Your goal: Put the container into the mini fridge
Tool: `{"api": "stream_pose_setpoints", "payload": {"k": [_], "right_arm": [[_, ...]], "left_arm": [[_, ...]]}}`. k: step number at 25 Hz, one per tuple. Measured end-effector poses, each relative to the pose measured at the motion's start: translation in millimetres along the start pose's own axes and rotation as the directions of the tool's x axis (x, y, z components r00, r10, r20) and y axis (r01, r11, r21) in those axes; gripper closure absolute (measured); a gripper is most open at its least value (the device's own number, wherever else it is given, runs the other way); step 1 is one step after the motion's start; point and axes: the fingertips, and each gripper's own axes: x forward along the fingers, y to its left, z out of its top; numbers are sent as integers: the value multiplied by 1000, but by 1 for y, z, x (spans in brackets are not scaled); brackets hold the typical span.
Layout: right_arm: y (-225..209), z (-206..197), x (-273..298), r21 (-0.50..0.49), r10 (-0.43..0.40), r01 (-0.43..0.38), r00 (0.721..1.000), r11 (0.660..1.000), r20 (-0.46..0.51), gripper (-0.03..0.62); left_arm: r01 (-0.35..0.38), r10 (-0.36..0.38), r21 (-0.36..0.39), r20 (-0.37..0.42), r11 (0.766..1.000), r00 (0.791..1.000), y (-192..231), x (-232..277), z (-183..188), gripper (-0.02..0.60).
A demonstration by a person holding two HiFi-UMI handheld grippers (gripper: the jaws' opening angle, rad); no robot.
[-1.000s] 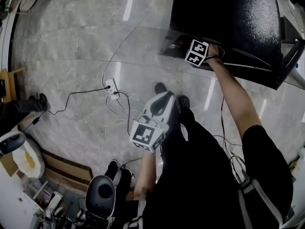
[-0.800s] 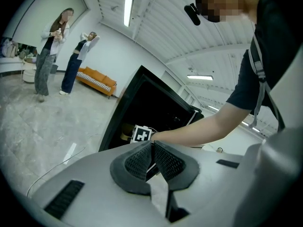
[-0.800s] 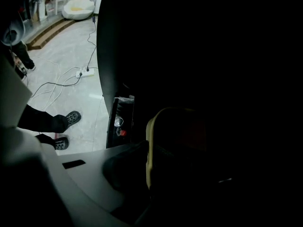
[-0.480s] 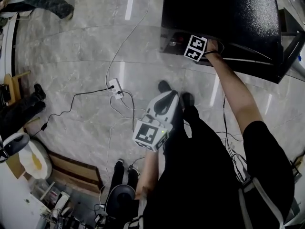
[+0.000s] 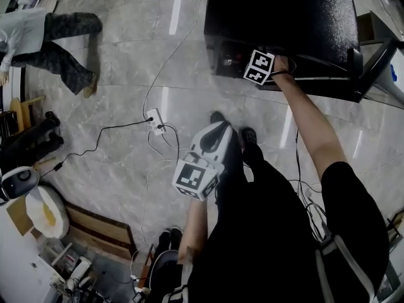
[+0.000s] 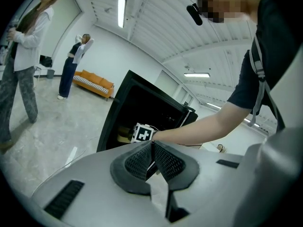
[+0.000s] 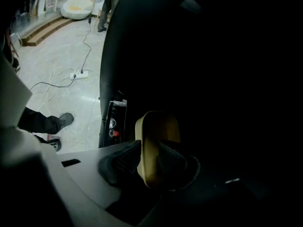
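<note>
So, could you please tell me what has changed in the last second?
The right gripper's jaws are opening, letting go of the container inside the fridge. It stays at the fridge mouth; the left gripper stays shut and empty.

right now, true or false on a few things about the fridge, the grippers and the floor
The right gripper reaches into the mini fridge. True.
Nothing stands between its jaws. False: the container is between them, and they are opening.
The left gripper holds a bottle. False: its jaws are together, empty.
A power strip lies on the floor. True.
</note>
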Motion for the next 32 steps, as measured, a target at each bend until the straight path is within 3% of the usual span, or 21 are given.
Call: {"api": "stream_pose_setpoints", "payload": {"k": [18, 25, 32], "right_arm": [[28, -2, -154, -71, -56, 71, 980, 995, 190, 480], [47, -6, -225, -116, -79, 120, 946, 986, 315, 525], [64, -31, -276, -80, -117, 161, 912, 984, 393, 563]], "left_arm": [[-104, 95, 110, 79, 989, 992, -105, -39, -1, 538], [-169, 158, 114, 102, 979, 982, -137, -57, -16, 538], [-221, 208, 122, 115, 968, 971, -161, -68, -26, 538]]}}
